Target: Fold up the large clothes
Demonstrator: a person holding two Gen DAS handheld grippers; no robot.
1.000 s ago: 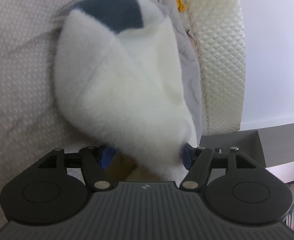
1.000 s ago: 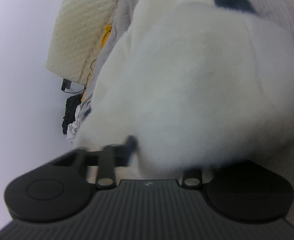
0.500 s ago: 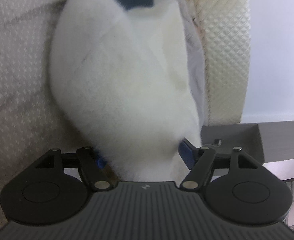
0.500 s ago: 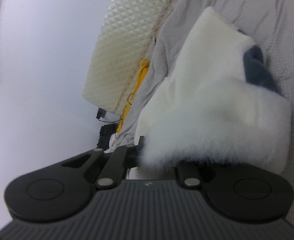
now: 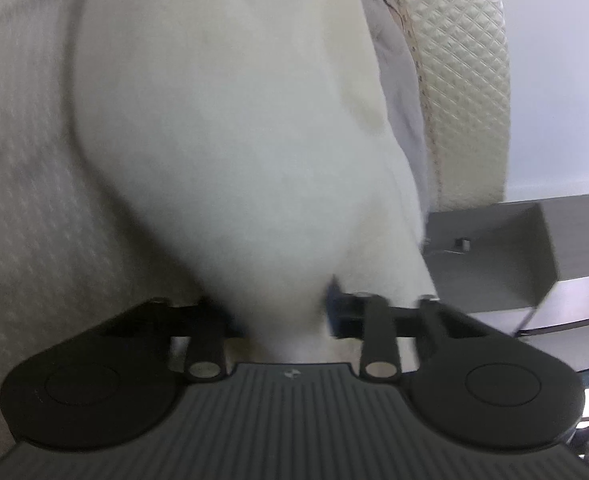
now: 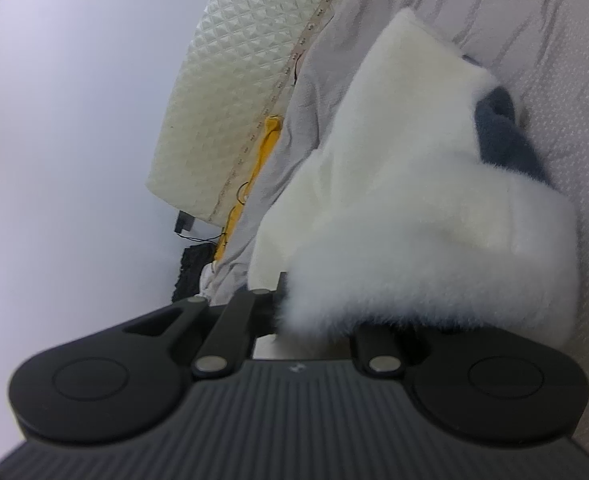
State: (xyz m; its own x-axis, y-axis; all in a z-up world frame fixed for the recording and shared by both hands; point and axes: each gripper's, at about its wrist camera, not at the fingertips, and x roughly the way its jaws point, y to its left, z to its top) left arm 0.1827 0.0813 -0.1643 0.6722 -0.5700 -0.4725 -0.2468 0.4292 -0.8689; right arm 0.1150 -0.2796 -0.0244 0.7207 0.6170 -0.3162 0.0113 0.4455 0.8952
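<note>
Change, left wrist view: jaws stood wide around the fleece a second ago; now they are closing, fleece bunched between them and filling more of the view.
Left gripper (image 5: 284,312): closing on the white fluffy fleece garment with a dark blue patch (image 5: 230,128); fabric sits between the fingers and looks pinched, though motion blur hides the pad contact.
Garment, left view: piled straight ahead of the fingers, blue patch at its far end, lying on the light grey patterned bed cover (image 5: 18,200).
Beyond, left view: cream quilted headboard (image 5: 458,80) off to the right past the garment.
Change, right wrist view: fleece no longer blots out the frame; it has dropped back to a folded bundle.
Right gripper (image 6: 314,312): closed tight on the near hem of the garment (image 6: 414,208).
Garment, right view: ahead and slightly right, doubled over, on the cover (image 6: 574,60).
Why: both grippers likely hold the near edge so the fold can be carried over evenly.
Risk: thick pile may slip from a shallow pinch.
</note>
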